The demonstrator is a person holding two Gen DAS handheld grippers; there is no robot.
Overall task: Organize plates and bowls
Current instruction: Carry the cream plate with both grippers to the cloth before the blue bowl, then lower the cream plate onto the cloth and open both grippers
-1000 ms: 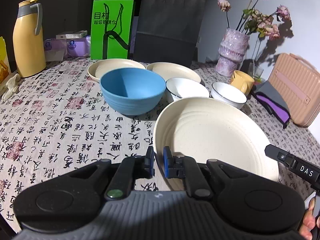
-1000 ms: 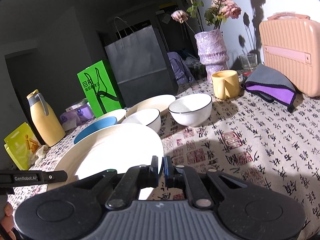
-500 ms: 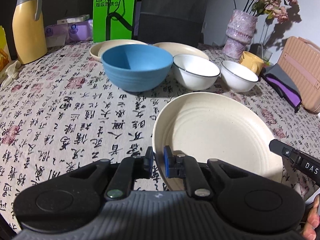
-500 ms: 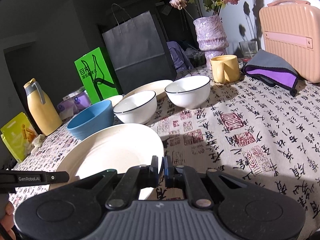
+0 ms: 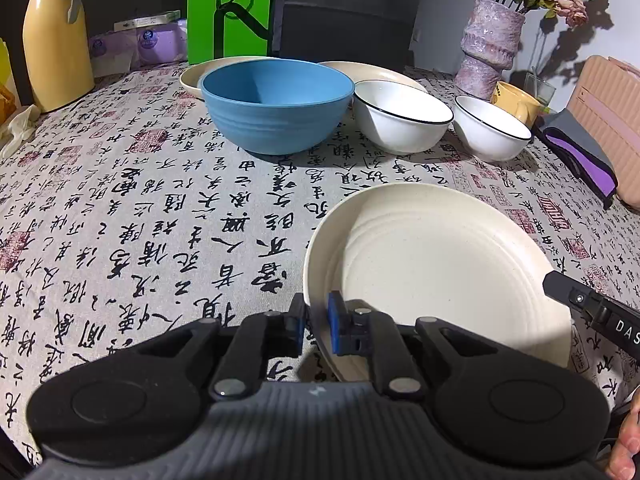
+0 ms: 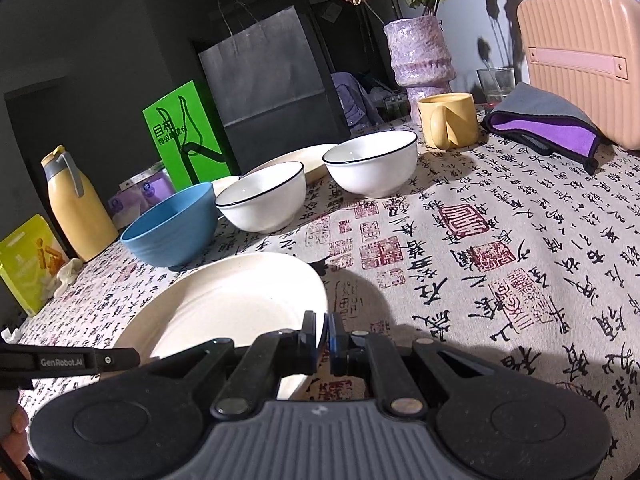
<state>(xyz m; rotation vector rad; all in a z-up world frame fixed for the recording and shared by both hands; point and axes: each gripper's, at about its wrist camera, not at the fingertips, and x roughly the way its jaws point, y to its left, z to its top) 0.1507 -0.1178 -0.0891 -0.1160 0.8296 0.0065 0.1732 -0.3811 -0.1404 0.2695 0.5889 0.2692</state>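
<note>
Left wrist view: both grippers, left gripper (image 5: 314,326) and right gripper (image 6: 323,336), clamp the empty cream plate (image 5: 432,264); blue bowl (image 5: 276,104) empty.

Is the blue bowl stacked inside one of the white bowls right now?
No, the blue bowl stands by itself on the tablecloth, beside the nearer white bowl.

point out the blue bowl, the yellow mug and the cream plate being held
round blue bowl (image 5: 276,108), left wrist view, outer front wall
yellow ceramic mug (image 6: 448,120), right wrist view, side wall
large cream plate (image 5: 432,264), left wrist view, inner base
</note>
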